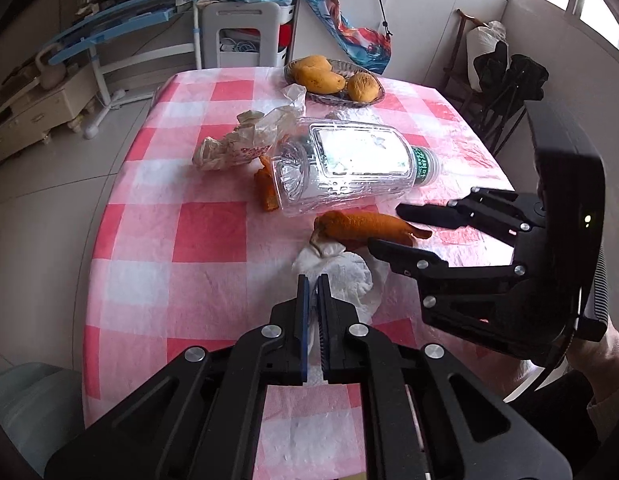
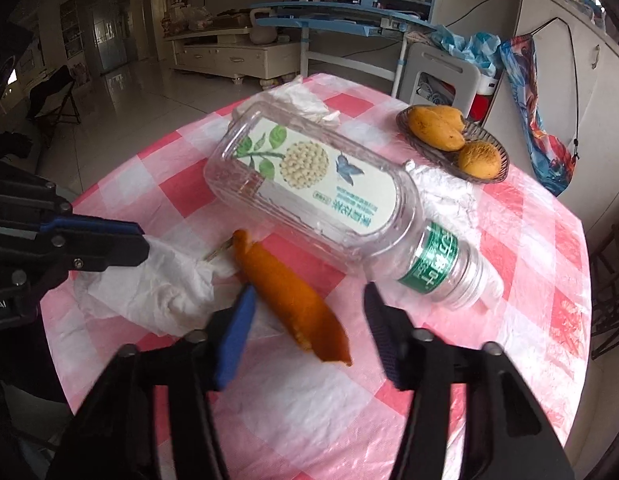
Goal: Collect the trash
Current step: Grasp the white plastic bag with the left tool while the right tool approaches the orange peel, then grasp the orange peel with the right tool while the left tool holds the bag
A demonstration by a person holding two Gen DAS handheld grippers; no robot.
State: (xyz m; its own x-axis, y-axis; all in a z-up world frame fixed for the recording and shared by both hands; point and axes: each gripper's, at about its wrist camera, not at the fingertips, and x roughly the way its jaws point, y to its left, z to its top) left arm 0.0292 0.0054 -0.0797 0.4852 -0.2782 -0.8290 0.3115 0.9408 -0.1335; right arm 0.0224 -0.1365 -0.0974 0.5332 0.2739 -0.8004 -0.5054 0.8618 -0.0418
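Round table [image 1: 205, 236] under a pink-and-white checked plastic cloth, in a tiled room with a blue desk [image 2: 341, 16] and white cabinets behind.

Left gripper [image 1: 313, 280]: black two-finger tool, blue pads, jaws pressed together. In the right wrist view its tips lie against the crumpled white paper tissue [image 2: 149, 288] at the near left of the table; whether tissue is pinched between the pads cannot be told.

Right gripper [image 2: 309, 312]: black fingers, one blue pad, jaws partly apart on either side of the orange strip of fruit peel [image 2: 293, 304]. Pads not seen pressing on it. No earlier view is given.

Orange peel: long, curved, matt outer skin, paler ragged edge, lying flat just beside the tissue and touching the bottle's near side.

Clear plastic water bottle [image 2: 309, 204]: empty, on its side, squarish body, white label printed with leaves, a flower ball and a blue butterfly; green band at the neck, pointing right.

Second orange peel scrap [image 1: 265, 188]: behind the bottle's base.

Crumpled translucent plastic wrapper [image 1: 245, 140]: far left of the bottle.

Oval glass dish [image 1: 369, 96]: far right edge, holding yellow mangoes [image 1: 317, 76].
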